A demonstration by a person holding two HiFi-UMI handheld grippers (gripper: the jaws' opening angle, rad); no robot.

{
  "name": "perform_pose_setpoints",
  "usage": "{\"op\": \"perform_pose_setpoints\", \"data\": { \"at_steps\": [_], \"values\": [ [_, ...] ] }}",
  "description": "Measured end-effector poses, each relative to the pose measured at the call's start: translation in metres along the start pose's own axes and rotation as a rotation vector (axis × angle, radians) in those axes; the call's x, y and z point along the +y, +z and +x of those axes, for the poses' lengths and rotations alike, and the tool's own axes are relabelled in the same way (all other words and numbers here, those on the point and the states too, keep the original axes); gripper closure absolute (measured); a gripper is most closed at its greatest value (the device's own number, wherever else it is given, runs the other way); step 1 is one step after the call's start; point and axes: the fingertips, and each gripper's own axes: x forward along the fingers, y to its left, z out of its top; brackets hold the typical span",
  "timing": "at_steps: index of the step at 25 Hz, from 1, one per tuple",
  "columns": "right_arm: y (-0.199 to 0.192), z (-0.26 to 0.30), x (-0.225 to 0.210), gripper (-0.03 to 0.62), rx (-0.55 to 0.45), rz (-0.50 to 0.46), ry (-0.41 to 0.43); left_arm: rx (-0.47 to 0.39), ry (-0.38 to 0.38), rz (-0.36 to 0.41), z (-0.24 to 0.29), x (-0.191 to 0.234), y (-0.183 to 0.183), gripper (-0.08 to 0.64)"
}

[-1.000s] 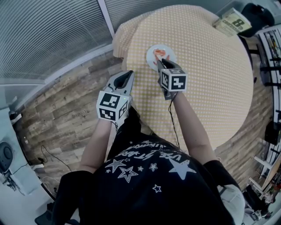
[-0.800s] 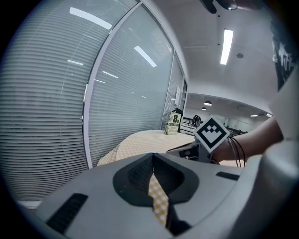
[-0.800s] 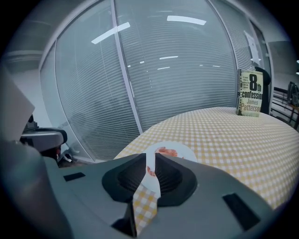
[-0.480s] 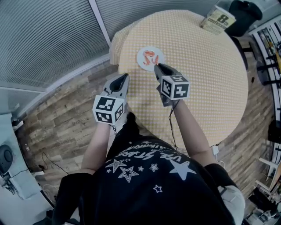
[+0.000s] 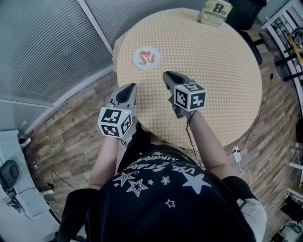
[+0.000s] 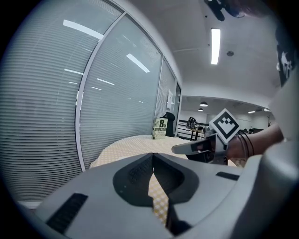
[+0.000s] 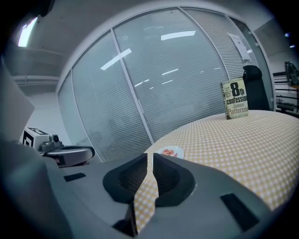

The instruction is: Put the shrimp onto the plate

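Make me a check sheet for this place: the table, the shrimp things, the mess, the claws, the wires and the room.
Surface: round table under a yellow checked cloth.
Job's things: shrimp lies on the white plate.
Clutter: a book stands at the far edge.
Grippers: left claw and right claw both shut, empty, held apart from the plate.
Cables: a black cable runs from the right claw; a white plug on the floor.
Surroundings: window blinds, wooden floor.
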Motion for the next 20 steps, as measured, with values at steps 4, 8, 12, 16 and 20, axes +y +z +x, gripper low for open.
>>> {"op": "perform_pose_setpoints", "data": {
  "at_steps": [4, 8, 12, 16, 20],
  "values": [
    [-0.009, -0.036, 0.003, 0.545, -0.027, 0.009, 0.031, -0.01, -0.009, 0.019, -0.011, -0.032, 0.001, 0.552],
    [-0.023, -0.074, 0.007, 0.545, -0.034, -0.012, 0.065, -0.019, -0.012, 0.024, -0.021, -0.068, -0.003, 0.552],
    [-0.038, -0.113, 0.004, 0.545, -0.051, 0.005, 0.071, -0.025, -0.035, 0.013, -0.03, -0.106, -0.01, 0.552],
    [-0.048, -0.15, 0.001, 0.545, -0.076, 0.028, 0.074, -0.033, -0.046, 0.009, -0.04, -0.137, -0.014, 0.552],
    [-0.048, -0.188, 0.009, 0.545, -0.121, 0.074, 0.129, -0.045, -0.047, 0.014, -0.053, -0.17, -0.015, 0.552]
  ]
}}
